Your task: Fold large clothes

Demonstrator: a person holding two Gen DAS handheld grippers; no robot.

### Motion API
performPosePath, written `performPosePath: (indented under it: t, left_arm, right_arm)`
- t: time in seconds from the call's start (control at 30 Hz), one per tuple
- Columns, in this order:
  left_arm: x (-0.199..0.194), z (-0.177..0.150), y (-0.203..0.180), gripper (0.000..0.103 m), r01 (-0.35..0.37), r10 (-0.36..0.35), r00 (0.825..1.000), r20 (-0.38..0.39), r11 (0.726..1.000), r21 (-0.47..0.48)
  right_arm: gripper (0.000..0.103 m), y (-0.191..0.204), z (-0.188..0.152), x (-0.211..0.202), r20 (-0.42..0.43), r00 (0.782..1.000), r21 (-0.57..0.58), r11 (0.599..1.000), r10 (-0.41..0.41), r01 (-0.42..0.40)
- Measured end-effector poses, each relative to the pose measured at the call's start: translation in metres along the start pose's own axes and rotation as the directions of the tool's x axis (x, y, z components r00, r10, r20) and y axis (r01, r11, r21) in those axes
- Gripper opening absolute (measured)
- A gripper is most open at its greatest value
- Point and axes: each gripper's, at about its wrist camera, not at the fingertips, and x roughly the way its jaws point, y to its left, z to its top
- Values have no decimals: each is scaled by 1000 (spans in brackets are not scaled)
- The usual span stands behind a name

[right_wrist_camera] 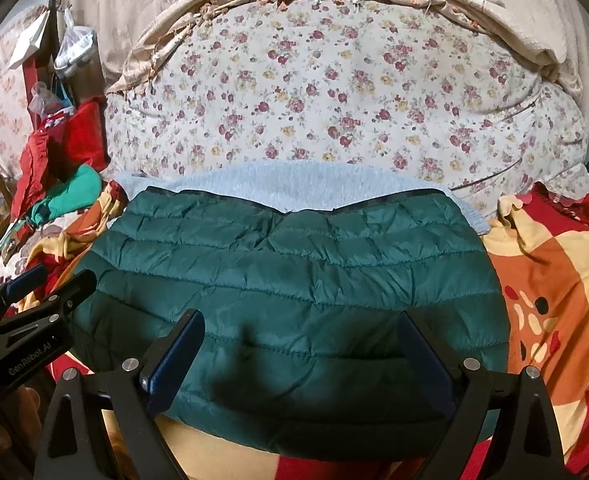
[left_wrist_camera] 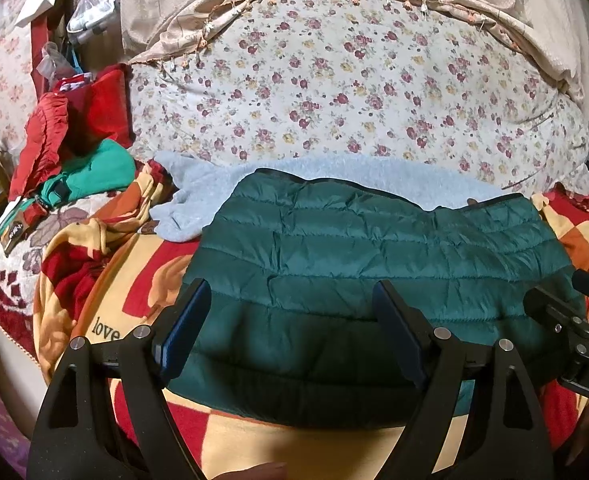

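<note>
A: Where is the jacket for you now?

B: The green quilted jacket (left_wrist_camera: 374,264) lies flat on the patterned blanket (left_wrist_camera: 134,304) of the bed, already folded to a wide block. Its long axis runs left to right, across your view. A grey fleece (left_wrist_camera: 198,200) lies behind the jacket, partly under its far edge.

A: And your tongs?

B: Your left tongs (left_wrist_camera: 294,332) hang over the jacket's near left part, jaws wide, holding nothing. Your right tongs (right_wrist_camera: 302,356) hang over its near right part, also wide and empty. Both point across the short side, so each hand is nearest to its own end.
</note>
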Motion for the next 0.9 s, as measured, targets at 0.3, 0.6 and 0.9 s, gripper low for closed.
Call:
performPosePath:
  t: [0.3, 0.6, 0.9]
  left_arm:
    - [2, -1, -1, 83, 6, -6, 1000, -7, 1000, 2]
    - [2, -2, -2, 83, 6, -6, 1000, -6, 1000, 1]
    - [5, -3, -2, 83, 7, -7, 1000, -16, 1000, -2]
  right_arm:
    - [95, 1, 0, 4, -8, 1000, -8, 1000, -5, 4]
    - [95, 1, 0, 5, -9, 1000, -5, 1000, -3, 3]
    - [95, 0, -1, 8, -16, 1000, -2, 1000, 1, -1]
